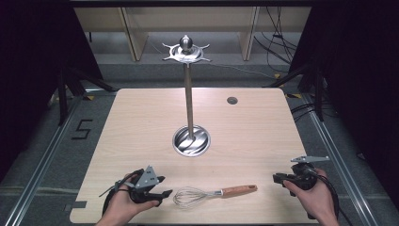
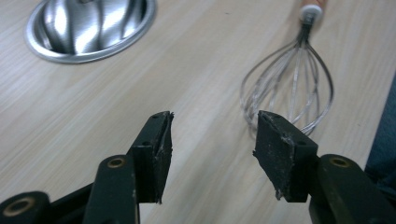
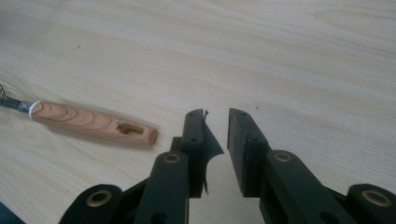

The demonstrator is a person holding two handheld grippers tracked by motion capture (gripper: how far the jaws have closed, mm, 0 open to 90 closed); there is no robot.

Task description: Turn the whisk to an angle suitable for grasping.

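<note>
Whisk (image 1: 214,193) lies flat at the counter's (image 1: 141,122) near edge between your hands, wires toward your left gripper (image 1: 162,186), wooden handle toward the right gripper (image 1: 277,178). Left jaws are spread wide, empty; right jaws nearly together, holding nothing. Pinch the springy wires and they'll likely slip; nudge it and it could roll off the edge.

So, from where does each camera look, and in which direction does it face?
High view: sits above the person's side, faces forward and down on the table; both hands and tools show, left tool, right tool.
Left gripper view: rides the left tool, faces the whisk wires and the stand base; its jaws are apart.
Right gripper view: rides the right tool, faces the table beside the whisk handle.
All three share the whisk.
</note>
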